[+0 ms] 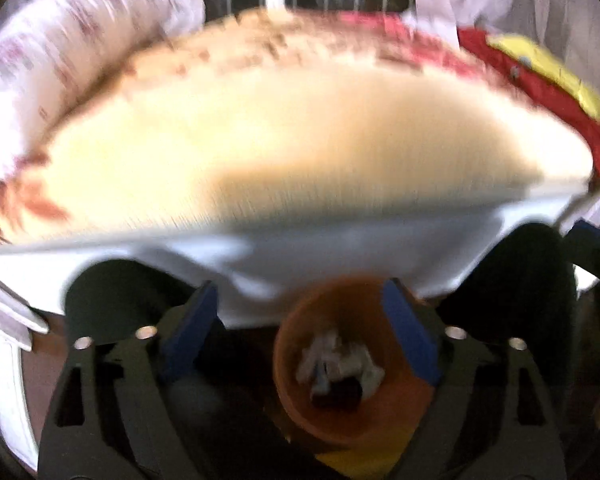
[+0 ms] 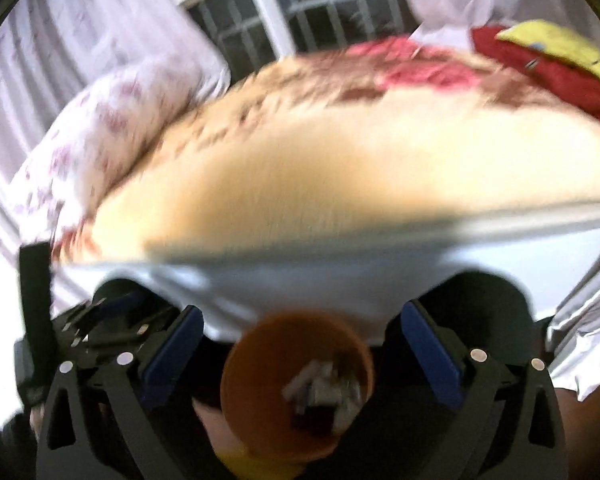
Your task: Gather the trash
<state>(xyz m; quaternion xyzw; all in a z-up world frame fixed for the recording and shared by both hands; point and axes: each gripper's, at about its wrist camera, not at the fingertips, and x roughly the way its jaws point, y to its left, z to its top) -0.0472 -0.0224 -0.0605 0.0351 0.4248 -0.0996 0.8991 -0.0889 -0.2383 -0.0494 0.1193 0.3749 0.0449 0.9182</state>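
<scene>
An orange bin (image 1: 290, 392) stands on the floor by the bed, below both grippers, with crumpled white and dark trash (image 1: 336, 364) inside. My left gripper (image 1: 300, 292) hangs above it, open, its blue pads (image 1: 192, 328) wide apart and holding nothing. In the right wrist view the same bin (image 2: 244, 400) and its trash (image 2: 324, 388) lie under my right gripper (image 2: 302, 312). That gripper is also open and empty, with its blue pads (image 2: 432, 356) spread wide. Both views are blurred.
A bed with a cream blanket (image 1: 300, 140) and white sheet edge (image 1: 340, 248) fills the view ahead. A flowered pillow (image 1: 40, 60) lies at its left, red and yellow cloth (image 1: 540, 80) at its right. Behind are a barred window (image 2: 320, 8) and pale curtains (image 2: 80, 32).
</scene>
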